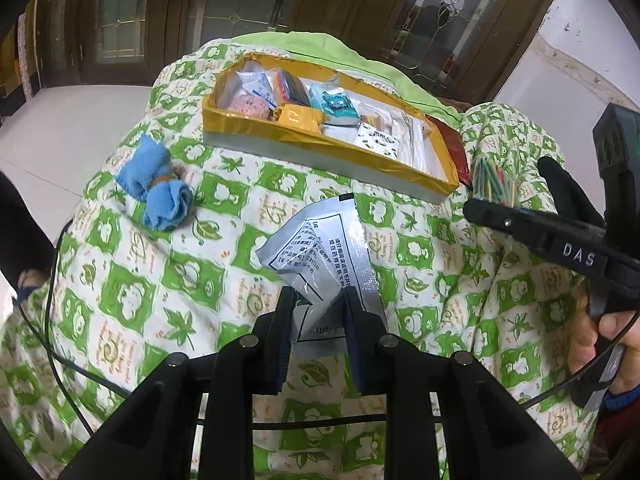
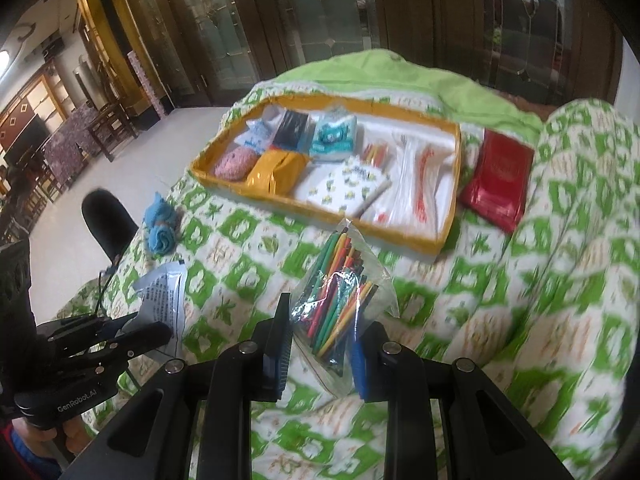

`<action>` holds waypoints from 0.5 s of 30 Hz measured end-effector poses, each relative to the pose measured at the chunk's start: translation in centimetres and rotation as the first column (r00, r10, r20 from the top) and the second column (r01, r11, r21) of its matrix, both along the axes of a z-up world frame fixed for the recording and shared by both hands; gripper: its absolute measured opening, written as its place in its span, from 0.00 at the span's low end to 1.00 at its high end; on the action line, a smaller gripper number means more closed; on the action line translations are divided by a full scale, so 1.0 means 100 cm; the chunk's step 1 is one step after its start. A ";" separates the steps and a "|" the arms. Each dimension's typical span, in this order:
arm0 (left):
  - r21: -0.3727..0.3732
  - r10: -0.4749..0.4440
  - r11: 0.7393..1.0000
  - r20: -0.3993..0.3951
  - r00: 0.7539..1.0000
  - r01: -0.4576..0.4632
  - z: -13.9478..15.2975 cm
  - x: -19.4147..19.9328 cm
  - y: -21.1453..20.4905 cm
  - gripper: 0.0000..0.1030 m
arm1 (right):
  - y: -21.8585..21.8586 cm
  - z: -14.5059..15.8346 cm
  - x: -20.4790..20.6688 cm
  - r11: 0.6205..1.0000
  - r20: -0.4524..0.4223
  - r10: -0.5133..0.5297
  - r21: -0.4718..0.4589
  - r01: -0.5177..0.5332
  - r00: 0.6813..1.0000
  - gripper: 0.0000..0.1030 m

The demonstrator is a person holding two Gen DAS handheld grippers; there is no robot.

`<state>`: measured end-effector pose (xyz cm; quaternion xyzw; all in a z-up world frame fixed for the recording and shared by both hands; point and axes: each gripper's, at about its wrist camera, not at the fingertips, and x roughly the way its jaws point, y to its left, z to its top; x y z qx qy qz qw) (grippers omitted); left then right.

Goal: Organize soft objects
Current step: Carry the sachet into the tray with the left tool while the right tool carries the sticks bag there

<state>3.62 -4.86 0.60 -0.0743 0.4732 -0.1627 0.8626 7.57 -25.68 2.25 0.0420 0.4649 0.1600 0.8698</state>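
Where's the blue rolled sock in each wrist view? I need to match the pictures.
Left wrist: blue rolled sock at left of middle, lying on the quilt, left of the yellow tray.
Right wrist: the sock sits left of centre, below the tray's left corner.
Shared landmark: the yellow tray.

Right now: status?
Left gripper shut on silver sachet. Right gripper shut on bag of coloured sticks. Yellow tray ahead, path clear.

Wrist views downward, sharing tray (image 1: pixel 332 148)

Right gripper (image 2: pixel 320 344) clamps a clear bag of coloured sticks (image 2: pixel 340 300) above the quilt (image 2: pixel 500 300).
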 end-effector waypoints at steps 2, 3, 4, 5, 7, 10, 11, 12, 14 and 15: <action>-0.001 0.000 1.000 0.002 1.000 0.000 0.004 0.005 0.000 0.22 | -0.002 0.005 0.006 1.000 0.016 0.003 -0.009 -0.003 1.000 0.26; -0.004 0.000 1.000 0.002 1.000 0.000 0.005 0.007 0.000 0.22 | -0.002 0.007 0.009 1.000 0.024 0.002 -0.011 -0.001 1.000 0.26; -0.008 0.000 1.000 0.001 1.000 0.000 0.006 0.009 0.000 0.22 | -0.004 0.008 0.011 1.000 0.031 -0.001 -0.012 0.002 1.000 0.26; -0.013 0.000 1.000 0.000 1.000 0.000 0.008 0.011 0.000 0.22 | -0.006 0.008 0.014 1.000 0.036 -0.007 -0.009 0.008 0.999 0.26; -0.013 -0.003 1.000 0.002 1.000 0.003 0.009 0.014 -0.001 0.22 | -0.010 0.004 0.018 1.000 0.031 -0.025 0.008 0.025 0.999 0.26; -0.009 -0.010 1.000 -0.008 1.000 0.009 0.008 0.024 -0.003 0.22 | -0.016 -0.006 0.019 0.998 0.019 -0.048 0.037 0.047 0.999 0.26; -0.011 -0.010 1.000 -0.014 1.000 0.010 0.007 0.029 -0.004 0.22 | -0.019 -0.011 0.018 0.998 0.014 -0.056 0.043 0.056 0.998 0.26; -0.016 -0.010 1.000 -0.019 1.000 0.010 0.007 0.034 -0.005 0.22 | -0.020 -0.013 0.018 0.997 0.011 -0.062 0.047 0.061 0.998 0.26; -0.032 -0.011 0.999 -0.024 1.000 0.010 0.008 0.042 -0.007 0.22 | -0.026 -0.015 0.021 0.995 0.001 -0.079 0.067 0.079 0.997 0.26; -0.041 -0.013 0.999 -0.024 1.000 0.012 0.009 0.047 -0.009 0.22 | -0.029 -0.015 0.022 0.994 0.001 -0.086 0.073 0.086 0.996 0.26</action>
